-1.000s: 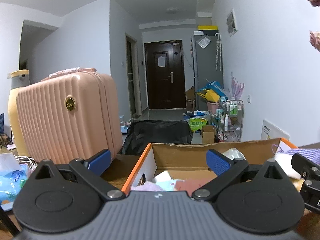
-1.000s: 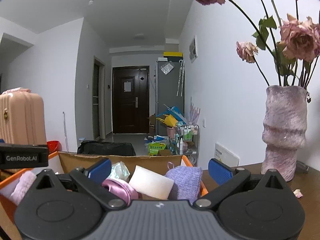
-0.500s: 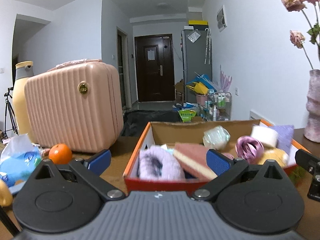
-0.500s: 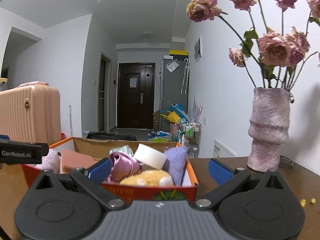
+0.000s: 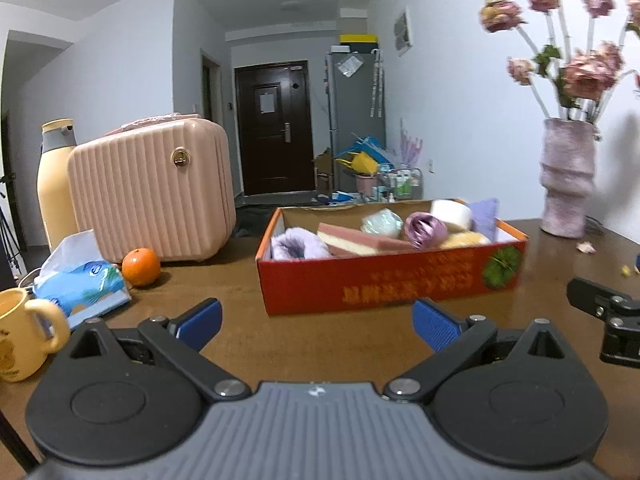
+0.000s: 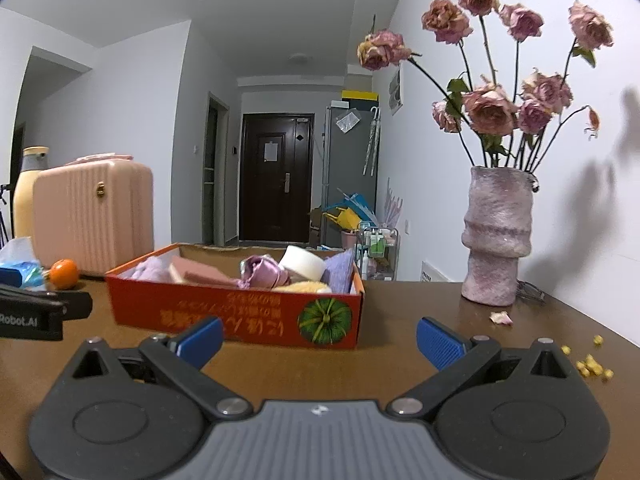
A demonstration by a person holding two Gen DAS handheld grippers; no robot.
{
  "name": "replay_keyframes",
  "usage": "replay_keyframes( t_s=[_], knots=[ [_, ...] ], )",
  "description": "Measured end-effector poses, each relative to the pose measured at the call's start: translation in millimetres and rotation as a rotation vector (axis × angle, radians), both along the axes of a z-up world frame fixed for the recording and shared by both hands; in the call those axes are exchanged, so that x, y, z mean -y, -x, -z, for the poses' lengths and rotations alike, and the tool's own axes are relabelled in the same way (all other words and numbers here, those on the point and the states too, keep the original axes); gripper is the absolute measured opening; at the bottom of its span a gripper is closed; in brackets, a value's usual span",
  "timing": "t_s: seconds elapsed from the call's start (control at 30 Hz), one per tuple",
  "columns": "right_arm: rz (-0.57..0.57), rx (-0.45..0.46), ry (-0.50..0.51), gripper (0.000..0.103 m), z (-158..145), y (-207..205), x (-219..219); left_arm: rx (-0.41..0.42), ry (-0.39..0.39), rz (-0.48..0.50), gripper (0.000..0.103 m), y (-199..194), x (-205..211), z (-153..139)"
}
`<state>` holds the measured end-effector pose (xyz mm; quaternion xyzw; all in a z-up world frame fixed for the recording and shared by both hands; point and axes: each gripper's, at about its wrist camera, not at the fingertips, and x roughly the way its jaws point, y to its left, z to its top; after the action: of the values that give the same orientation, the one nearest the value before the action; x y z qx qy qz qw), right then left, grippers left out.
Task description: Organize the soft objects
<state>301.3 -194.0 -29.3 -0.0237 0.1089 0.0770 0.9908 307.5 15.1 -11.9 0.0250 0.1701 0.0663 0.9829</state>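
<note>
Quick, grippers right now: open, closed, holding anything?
Left gripper: open, empty, in front of the red box.
Right gripper: open, empty.

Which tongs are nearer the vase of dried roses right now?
Right. The right tongs hang open with the vase just ahead to their right; the left tongs, also open, sit farther left, facing the red box.

Red cardboard box (image 5: 392, 280) on the table, packed with soft objects (image 5: 362, 236) (sponges, lilac cloths).

both grippers (image 5: 316, 320) (image 6: 318, 338) pulled back from red box (image 5: 392, 284), jaws empty.
</note>
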Motion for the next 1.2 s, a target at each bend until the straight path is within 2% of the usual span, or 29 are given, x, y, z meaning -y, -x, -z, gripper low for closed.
replay_keyframes(
  t_s=[0.3,0.63,0.9,1.2],
  knots=[
    [-0.004,-0.012,-0.013,0.103,-3.2,82.6,11.5,0.031,-0.025,0.071,0.103,86.2,16.2,-5.0],
    [-0.029,-0.063,-0.034,0.103,-3.2,155.8,23.6,0.039,-0.005,0.117,0.103,170.5,17.6,-1.0],
    [-0.036,-0.059,-0.015,0.103,-8.8,196.9,21.1,0.059,-0.008,0.134,0.103,200.9,13.5,-4.2],
    [-0.042,-0.048,-0.006,0.103,-11.1,210.5,18.1,0.074,0.002,0.147,0.103,210.5,12.6,-6.4]
  ],
)
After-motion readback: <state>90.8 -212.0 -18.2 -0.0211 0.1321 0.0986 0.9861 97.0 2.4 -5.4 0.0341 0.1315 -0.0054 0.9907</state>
